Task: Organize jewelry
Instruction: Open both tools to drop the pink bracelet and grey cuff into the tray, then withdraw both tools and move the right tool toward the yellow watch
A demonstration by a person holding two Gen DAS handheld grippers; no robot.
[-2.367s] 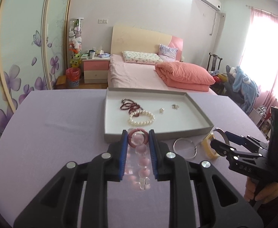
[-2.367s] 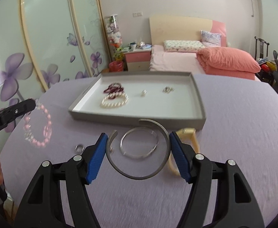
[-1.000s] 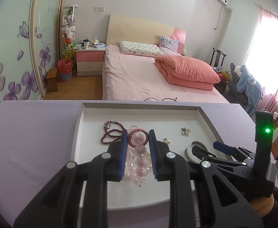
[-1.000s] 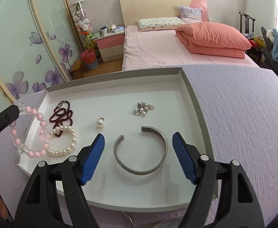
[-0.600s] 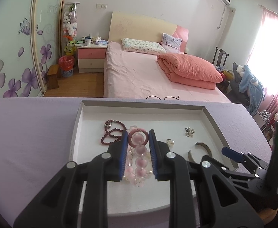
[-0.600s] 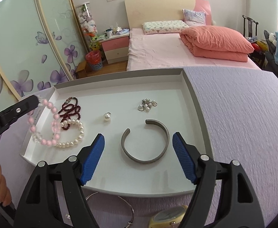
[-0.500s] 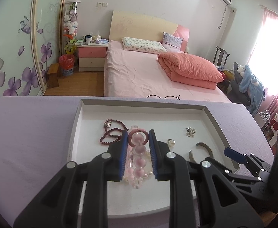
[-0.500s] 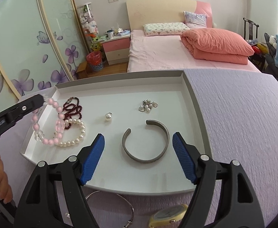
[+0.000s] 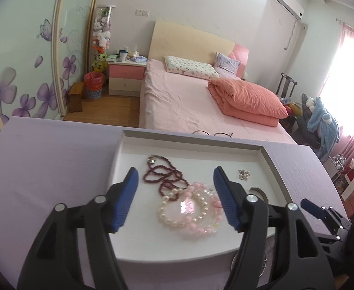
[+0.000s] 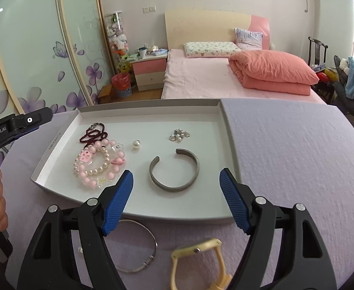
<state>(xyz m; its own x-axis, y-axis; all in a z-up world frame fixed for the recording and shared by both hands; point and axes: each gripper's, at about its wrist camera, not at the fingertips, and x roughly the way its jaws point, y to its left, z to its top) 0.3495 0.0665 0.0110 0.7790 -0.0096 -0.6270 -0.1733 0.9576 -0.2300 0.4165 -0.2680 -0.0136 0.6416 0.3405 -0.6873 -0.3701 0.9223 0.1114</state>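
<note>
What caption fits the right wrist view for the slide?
Open right gripper above the tray, grey cuff bangle between its fingers.

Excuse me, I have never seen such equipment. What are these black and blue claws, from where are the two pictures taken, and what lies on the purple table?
A person holds two hand grippers, each carrying a camera looking along its fingers. The left gripper is opening above the pink bead bracelet, which lies in the grey tray. The right gripper is open and empty above a metal cuff. Outside the tray lie a thin bangle and a yellow watch.
</note>
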